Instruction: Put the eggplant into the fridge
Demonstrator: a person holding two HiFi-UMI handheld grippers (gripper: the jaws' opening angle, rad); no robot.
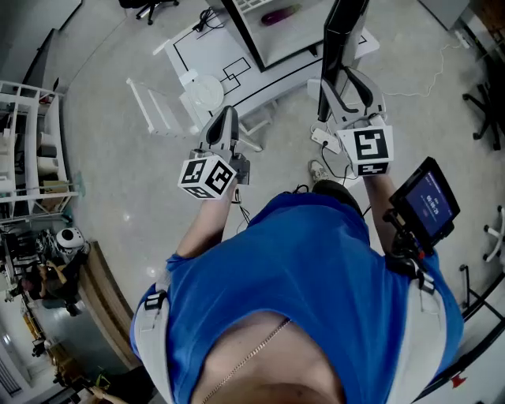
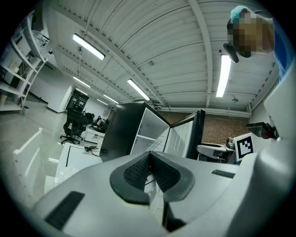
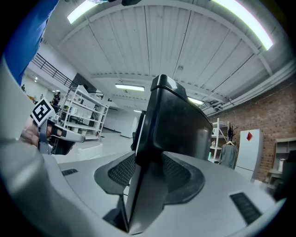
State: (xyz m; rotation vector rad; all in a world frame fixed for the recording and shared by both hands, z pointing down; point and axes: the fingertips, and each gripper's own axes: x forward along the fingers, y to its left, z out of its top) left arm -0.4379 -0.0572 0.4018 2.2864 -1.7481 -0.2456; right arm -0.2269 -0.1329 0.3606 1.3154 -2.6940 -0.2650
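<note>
Head view: eggplant seen lying inside open fridge, judged already placed.

Left gripper view: left hand-held gripper fully closed, nothing held (idle, held clear of doorway).

Right gripper view: right hand-held gripper clamped on edge of fridge door, likely for swinging it shut.

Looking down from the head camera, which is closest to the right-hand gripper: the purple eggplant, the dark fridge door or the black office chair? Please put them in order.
1. The fridge door: the right gripper is clamped on its edge.
2. The eggplant: up and to the left, lying on a white surface past the door.
3. The office chair: far off at the top left, across the floor.
</note>
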